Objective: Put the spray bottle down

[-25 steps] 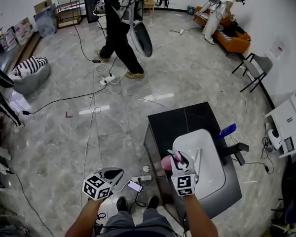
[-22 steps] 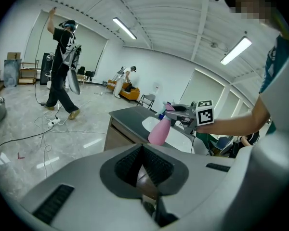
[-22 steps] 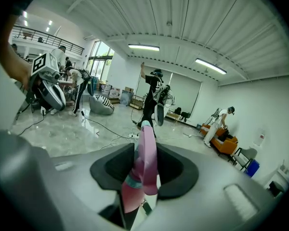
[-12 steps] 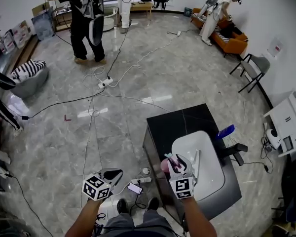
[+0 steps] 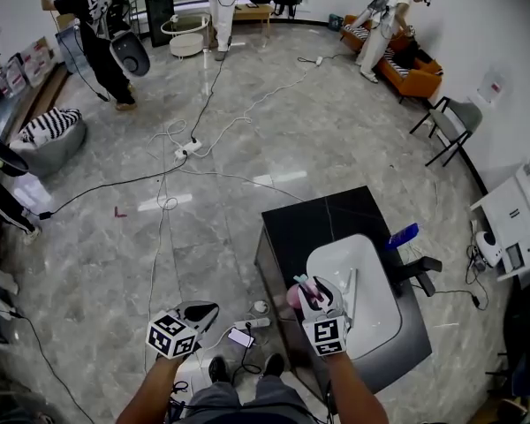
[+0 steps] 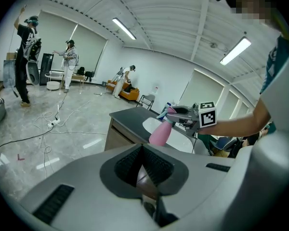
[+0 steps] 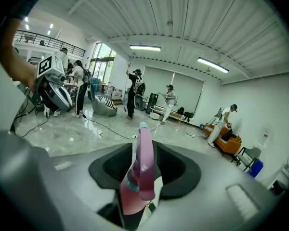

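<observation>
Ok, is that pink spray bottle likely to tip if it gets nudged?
Probably: the spray bottle is tall and narrow, with a trigger head overhanging, so it looks top-heavy. It seems rigid plastic, not floppy. It sits between the jaws of the right claw, which have just been opening, so a bump might topple it.

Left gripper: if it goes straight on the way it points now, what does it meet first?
Probably the side of the dark cabinet, just left of the pink spray bottle; depth is unclear.
</observation>
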`<state>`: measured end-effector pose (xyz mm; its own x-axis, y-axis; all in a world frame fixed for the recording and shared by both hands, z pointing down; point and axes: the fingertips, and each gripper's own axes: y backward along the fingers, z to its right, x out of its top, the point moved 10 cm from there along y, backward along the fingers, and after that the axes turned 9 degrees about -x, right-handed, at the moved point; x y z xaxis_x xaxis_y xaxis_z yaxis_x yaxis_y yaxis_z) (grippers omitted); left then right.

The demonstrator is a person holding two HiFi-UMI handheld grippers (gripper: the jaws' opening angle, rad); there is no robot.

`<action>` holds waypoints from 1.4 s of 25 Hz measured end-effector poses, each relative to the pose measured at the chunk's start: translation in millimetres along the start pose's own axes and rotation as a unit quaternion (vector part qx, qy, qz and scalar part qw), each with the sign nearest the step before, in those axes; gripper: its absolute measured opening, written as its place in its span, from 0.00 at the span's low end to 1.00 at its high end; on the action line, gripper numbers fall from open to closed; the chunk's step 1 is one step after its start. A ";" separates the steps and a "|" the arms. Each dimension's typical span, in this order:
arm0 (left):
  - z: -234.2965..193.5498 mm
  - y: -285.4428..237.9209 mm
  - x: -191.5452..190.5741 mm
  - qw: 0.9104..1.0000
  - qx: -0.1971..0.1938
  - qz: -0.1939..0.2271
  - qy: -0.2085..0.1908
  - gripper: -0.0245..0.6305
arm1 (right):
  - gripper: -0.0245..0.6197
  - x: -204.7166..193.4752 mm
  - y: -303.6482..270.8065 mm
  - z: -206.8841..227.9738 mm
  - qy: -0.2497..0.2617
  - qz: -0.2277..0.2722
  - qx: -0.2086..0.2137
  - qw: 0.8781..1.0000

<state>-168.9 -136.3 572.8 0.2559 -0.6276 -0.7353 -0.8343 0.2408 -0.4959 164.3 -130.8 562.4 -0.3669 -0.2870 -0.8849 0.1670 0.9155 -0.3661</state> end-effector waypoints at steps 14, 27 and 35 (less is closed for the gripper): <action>12.3 10.5 7.2 1.000 0.002 0.013 -0.011 0.05 | 0.39 32.6 36.8 4.0 0.000 0.052 0.000 0.999; 28.6 125.8 19.5 0.995 0.054 0.067 -0.046 0.05 | 0.05 164.6 182.0 -0.9 -0.105 0.137 0.045 0.984; 38.8 208.8 -2.6 0.990 0.087 0.099 -0.052 0.05 | 0.05 187.9 226.9 -33.6 -0.111 0.133 0.066 0.983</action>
<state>-324.9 -55.7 453.3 0.1515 -0.4780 -0.8652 -0.7784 0.4818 -0.4024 102.5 32.5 322.8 -0.0878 -0.1111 -0.9899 0.3520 0.9262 -0.1352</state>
